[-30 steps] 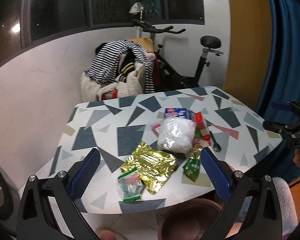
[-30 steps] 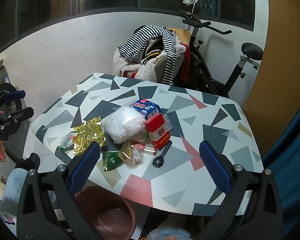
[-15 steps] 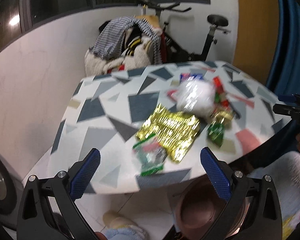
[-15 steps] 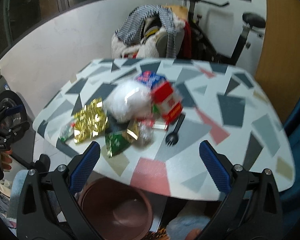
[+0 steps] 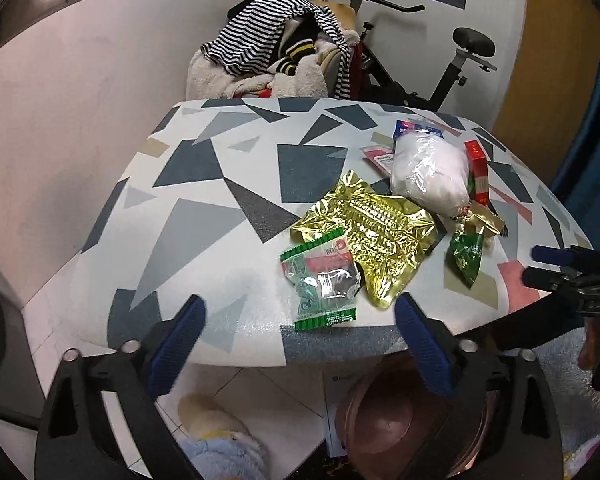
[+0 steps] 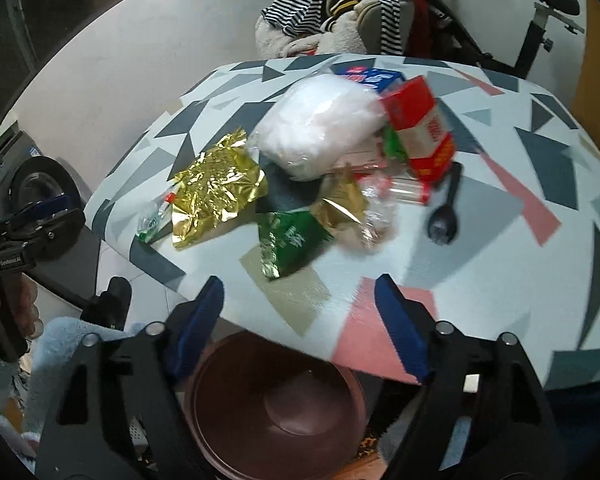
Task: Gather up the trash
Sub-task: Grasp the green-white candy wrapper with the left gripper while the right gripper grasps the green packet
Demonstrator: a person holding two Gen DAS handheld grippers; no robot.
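left wrist view: my left gripper (image 5: 298, 334) spread wide, empty — hovering just off the table's near edge
right wrist view: my right gripper (image 6: 300, 318) also wide open, nothing between the pads, over the near edge
table (image 5: 204, 208): geometric-pattern top, trash clustered toward the near-right part
green-red wrapper (image 5: 322, 282): nearest the near edge, directly ahead of my left gripper
gold foil bag (image 5: 370, 232): touching that wrapper, partly overlapping it
green packet (image 6: 290, 242): just ahead of my right gripper, near edge
white plastic bag (image 6: 320, 126): mid-table, against the red carton (image 6: 420, 126)
black spoon (image 6: 446, 208): lying flat beside the carton
brown bin (image 6: 278, 408): on the floor below the near edge — open top
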